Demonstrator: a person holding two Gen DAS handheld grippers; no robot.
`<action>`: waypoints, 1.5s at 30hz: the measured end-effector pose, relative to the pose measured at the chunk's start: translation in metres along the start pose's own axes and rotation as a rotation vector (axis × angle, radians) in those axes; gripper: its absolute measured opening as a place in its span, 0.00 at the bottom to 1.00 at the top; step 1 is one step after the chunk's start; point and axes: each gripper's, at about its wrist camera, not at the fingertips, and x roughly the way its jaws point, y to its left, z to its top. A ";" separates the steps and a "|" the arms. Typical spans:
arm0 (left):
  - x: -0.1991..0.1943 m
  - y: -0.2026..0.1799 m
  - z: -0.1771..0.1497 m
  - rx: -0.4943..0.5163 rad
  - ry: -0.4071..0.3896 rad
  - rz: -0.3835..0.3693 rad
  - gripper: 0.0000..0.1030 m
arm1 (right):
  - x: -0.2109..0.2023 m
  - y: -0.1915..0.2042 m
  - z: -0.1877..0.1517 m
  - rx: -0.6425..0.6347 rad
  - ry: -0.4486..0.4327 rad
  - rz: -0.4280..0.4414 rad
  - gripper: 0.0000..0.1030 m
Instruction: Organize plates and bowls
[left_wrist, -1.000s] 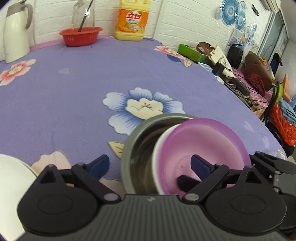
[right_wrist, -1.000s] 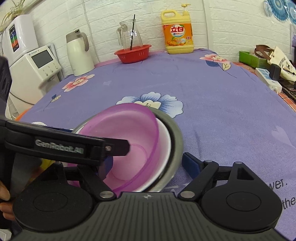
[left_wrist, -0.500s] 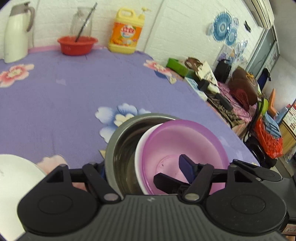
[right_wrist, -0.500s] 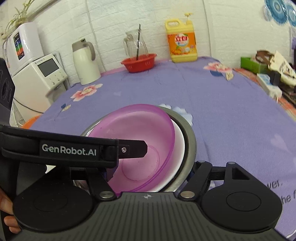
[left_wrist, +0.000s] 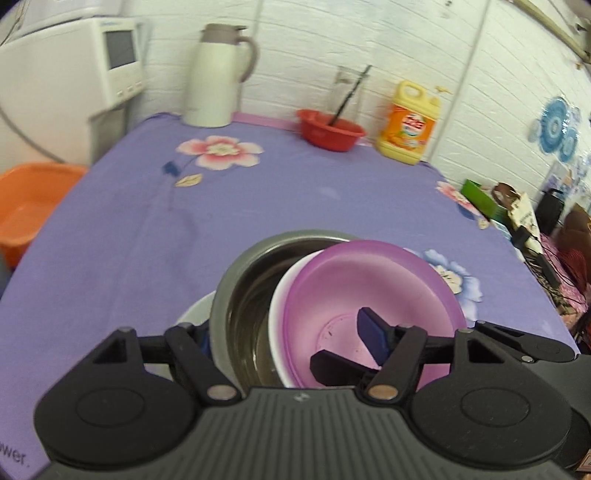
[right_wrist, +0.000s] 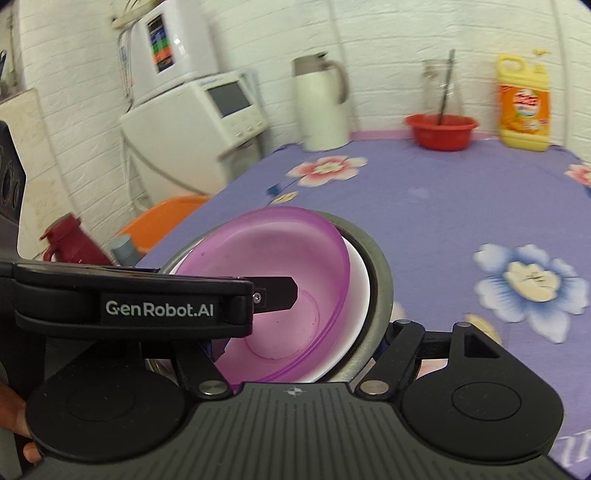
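A purple bowl sits in a white bowl, nested in a steel bowl. The stack is held above a white plate whose edge peeks out below. My left gripper grips the stack's near rim, one finger outside the steel bowl, the other inside the purple bowl. My right gripper grips the same stack from the opposite side, one finger outside the steel rim. The left gripper's body crosses the right wrist view.
The purple flowered tablecloth covers the table. At the back stand a white thermos, a red bowl with a glass jug and a yellow detergent bottle. An orange basin sits off the left edge.
Both grippers have swung left with the bowl stack. The stack now hangs over the white plate that was at the left. The grips look unchanged.
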 end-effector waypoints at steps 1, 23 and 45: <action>0.000 0.007 -0.002 -0.013 0.004 0.000 0.68 | 0.004 0.005 -0.001 -0.010 0.014 0.010 1.00; -0.007 0.023 -0.007 -0.060 -0.074 -0.069 0.92 | 0.013 0.009 -0.010 0.024 0.055 -0.045 1.00; -0.027 0.013 0.004 -0.063 -0.140 -0.012 0.93 | -0.007 0.000 0.005 -0.023 -0.038 -0.098 1.00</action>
